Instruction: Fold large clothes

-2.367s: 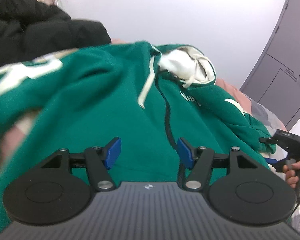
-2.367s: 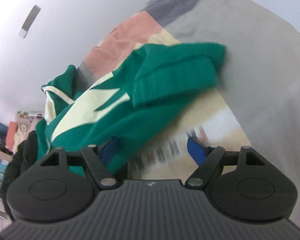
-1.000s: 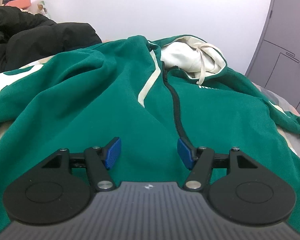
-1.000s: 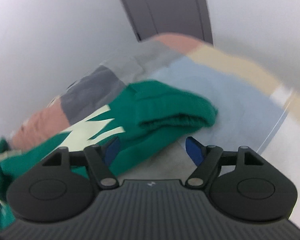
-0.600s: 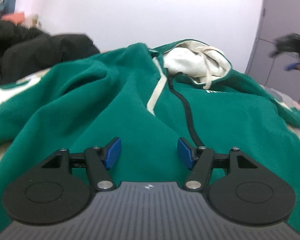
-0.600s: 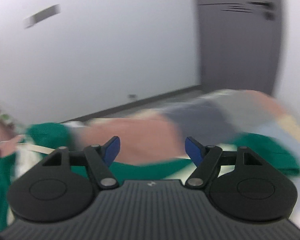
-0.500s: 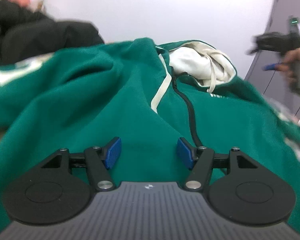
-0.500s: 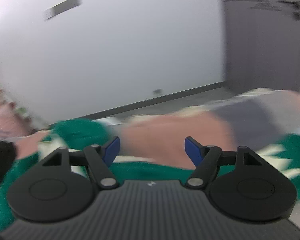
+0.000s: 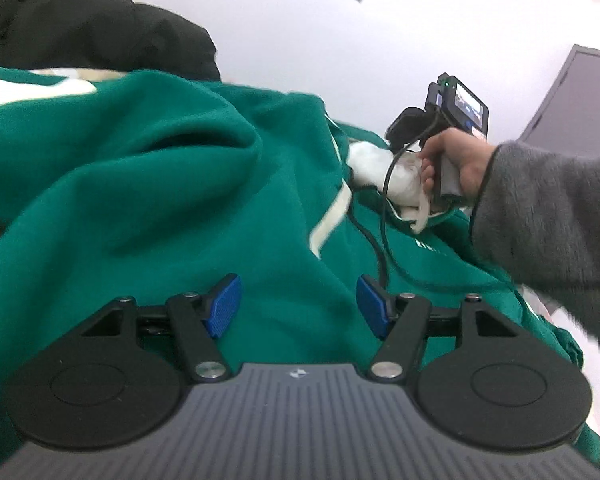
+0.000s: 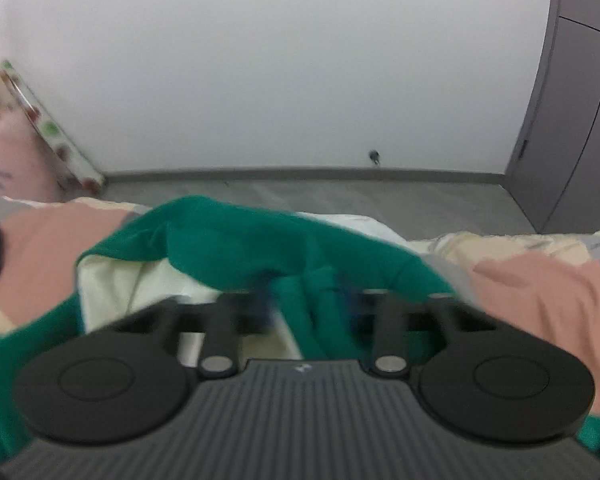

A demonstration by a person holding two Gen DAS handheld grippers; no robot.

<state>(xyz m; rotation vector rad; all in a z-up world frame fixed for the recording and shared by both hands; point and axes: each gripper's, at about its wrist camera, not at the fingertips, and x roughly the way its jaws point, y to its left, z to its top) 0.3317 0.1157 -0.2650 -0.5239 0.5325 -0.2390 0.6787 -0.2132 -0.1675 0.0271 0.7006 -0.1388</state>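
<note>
Swung over from the sleeve, right tongs [image 10: 306, 300] straddle the green hoodie [image 9: 160, 208] hood, grip blurred; left tongs [image 9: 300, 306] gape empty.

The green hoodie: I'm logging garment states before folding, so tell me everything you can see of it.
The green hoodie looks like thick fleece, with a cream-lined hood, cream drawstrings, a dark front zipper and pale graphics on the sleeve. It lies rumpled and unfolded on a patchwork bedspread, beside a black jacket. The left gripper sits open over its front. The right gripper is at the hood with green fabric between its blurred fingers; whether it is clamped cannot be told.
</note>
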